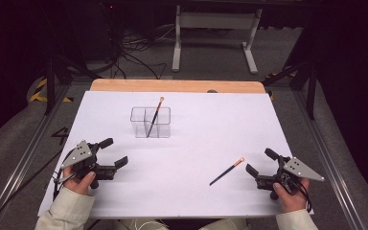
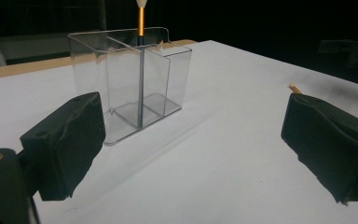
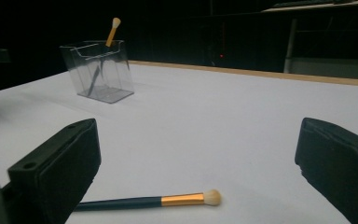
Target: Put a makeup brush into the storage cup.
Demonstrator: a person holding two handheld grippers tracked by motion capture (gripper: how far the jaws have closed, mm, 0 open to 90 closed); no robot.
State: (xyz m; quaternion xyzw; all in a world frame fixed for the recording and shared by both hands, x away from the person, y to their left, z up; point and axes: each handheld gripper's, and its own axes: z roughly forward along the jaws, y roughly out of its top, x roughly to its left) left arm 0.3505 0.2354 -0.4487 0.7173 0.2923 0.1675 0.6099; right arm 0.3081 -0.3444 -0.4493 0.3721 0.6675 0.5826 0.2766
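Brush (image 1: 226,171) lies flat beside the open right tool (image 1: 259,166), clear holder (image 1: 150,122) well apart.

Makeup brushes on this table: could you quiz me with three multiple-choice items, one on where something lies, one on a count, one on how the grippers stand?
1. Where is the loose brush?
A. Flat on the white table, in front of the right gripper
B. Inside the clear holder
C. Between the jaws of the left gripper

2. How many brushes are there in all?
A. One
B. Two
C. Four

3. How do both grippers' jaws stand?
A. Shut on a brush
B. Shut on nothing
C. Open, holding nothing

Answers:
1 A: the right gripper view shows it lying on the table just ahead of the jaws.
2 B: one brush stands in the holder, one lies on the table.
3 C: each gripper view shows a wide gap with only table between the pads.
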